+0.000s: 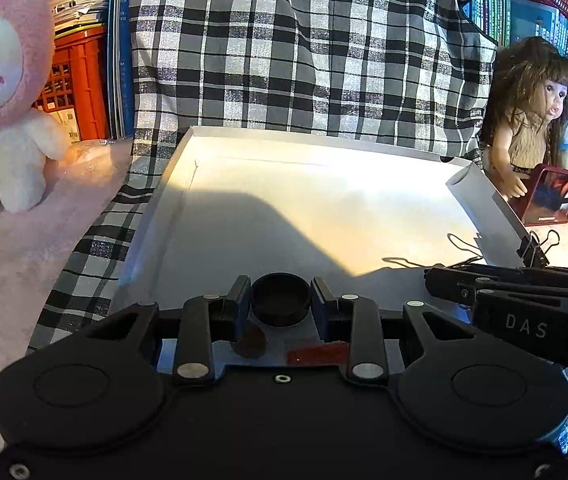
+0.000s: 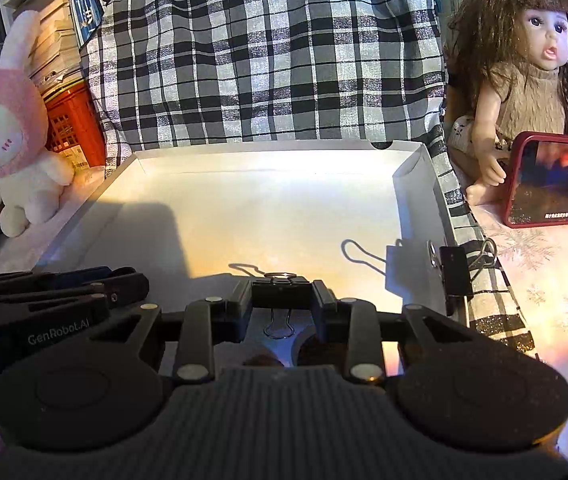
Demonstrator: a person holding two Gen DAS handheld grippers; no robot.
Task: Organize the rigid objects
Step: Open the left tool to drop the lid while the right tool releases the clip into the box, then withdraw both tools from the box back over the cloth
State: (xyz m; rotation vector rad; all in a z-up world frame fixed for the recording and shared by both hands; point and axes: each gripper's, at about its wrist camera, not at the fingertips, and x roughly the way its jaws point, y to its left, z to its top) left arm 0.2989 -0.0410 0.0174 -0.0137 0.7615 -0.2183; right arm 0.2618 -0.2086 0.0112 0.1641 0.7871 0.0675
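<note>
Round black cap [image 1: 281,300], wire-handled binder clip [image 2: 280,295]

There were two binder clips [image 2: 280,285] [image 2: 455,276], one black cap [image 1: 281,299], one white tray [image 2: 268,200], and two toys (a doll [image 2: 532,76], a plush bunny [image 2: 8,128]).

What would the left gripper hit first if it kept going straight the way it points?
Probably the bare floor of the white box, since the left gripper, holding a black cap, angles downward; depth is uncertain.

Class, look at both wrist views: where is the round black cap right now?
The round black cap sits between the left gripper fingers, low in the left wrist view, at the white tray's near edge.
</note>
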